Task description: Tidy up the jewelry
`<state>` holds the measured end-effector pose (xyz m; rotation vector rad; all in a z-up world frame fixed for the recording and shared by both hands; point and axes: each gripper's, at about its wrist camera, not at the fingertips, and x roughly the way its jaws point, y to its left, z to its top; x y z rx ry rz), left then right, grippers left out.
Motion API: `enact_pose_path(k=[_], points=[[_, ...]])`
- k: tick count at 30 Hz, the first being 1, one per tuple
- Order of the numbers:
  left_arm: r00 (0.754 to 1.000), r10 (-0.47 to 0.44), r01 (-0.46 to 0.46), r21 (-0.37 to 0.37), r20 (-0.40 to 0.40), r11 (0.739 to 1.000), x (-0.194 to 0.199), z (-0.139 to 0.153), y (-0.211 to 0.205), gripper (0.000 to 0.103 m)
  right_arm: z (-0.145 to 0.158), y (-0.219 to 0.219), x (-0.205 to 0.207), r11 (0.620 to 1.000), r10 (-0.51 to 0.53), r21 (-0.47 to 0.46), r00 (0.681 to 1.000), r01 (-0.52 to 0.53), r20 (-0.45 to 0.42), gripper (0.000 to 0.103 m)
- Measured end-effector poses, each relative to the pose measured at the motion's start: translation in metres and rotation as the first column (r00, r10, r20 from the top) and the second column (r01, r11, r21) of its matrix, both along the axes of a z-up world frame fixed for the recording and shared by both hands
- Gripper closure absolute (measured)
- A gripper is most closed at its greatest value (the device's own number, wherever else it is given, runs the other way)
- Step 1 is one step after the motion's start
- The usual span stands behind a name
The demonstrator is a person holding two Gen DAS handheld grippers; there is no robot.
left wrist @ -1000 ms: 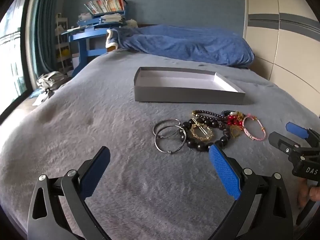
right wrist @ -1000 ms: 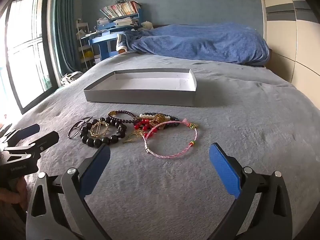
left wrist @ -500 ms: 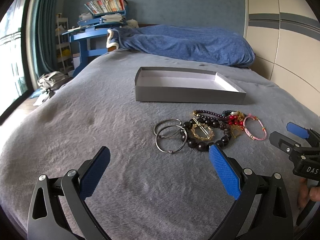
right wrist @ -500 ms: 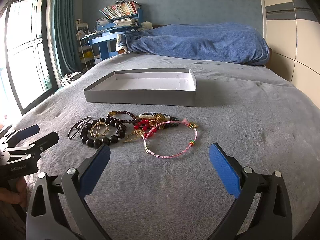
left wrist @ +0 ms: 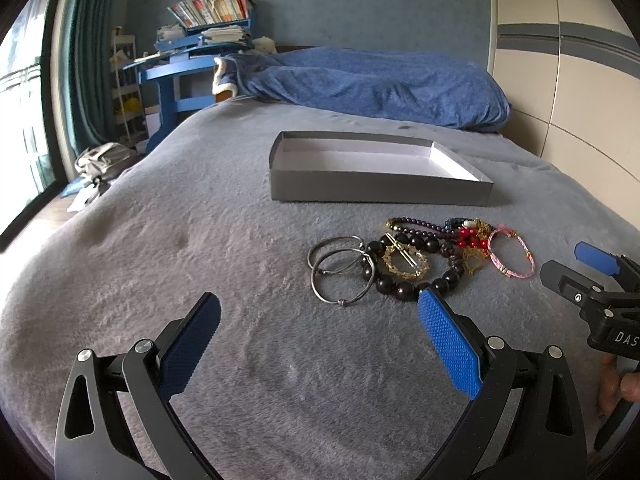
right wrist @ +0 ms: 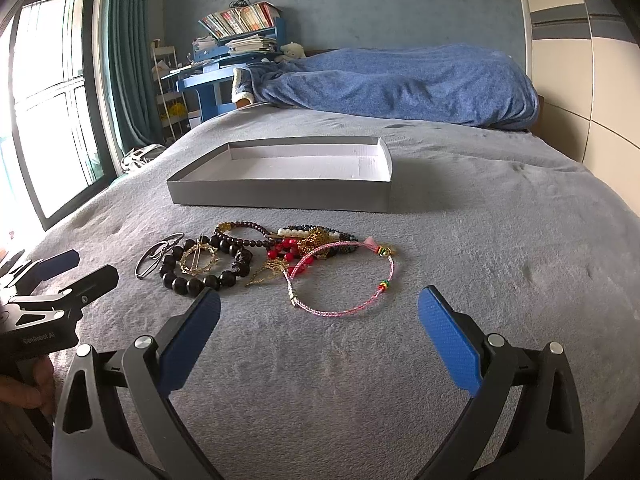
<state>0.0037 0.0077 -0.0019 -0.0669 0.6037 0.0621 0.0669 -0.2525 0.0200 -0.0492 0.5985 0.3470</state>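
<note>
A heap of jewelry lies on the grey bed cover: two silver bangles (left wrist: pixel 340 268), a black bead bracelet (left wrist: pixel 404 290) with a gold wreath brooch (left wrist: pixel 406 262) inside it, red beads (right wrist: pixel 286 254) and a pink cord bracelet (right wrist: pixel 344 280). Behind the heap stands an empty shallow grey box (left wrist: pixel 380 190) (right wrist: pixel 280 198). My left gripper (left wrist: pixel 318 320) hovers open just short of the bangles. My right gripper (right wrist: pixel 318 320) is open too, a little short of the pink bracelet. Neither holds anything.
A rumpled blue blanket (right wrist: pixel 400 80) lies across the far end of the bed. A blue desk (left wrist: pixel 176 76) stacked with books stands beyond the bed's left side, by curtains and a window. A bag (left wrist: pixel 104 158) sits on the floor at the left.
Both views have shifted only slightly; the jewelry and box sit a touch lower and nearer. Both grippers stay open.
</note>
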Motion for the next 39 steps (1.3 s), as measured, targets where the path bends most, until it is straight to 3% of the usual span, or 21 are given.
enact_pose_path(k=[39], points=[[0.997, -0.071, 0.071, -0.031, -0.01, 0.997, 0.0038, 0.0008, -0.004, 0.005, 0.0004, -0.0013, 0.0017, 1.0, 0.011, 0.007, 1.0, -0.011, -0.008, 0.005]])
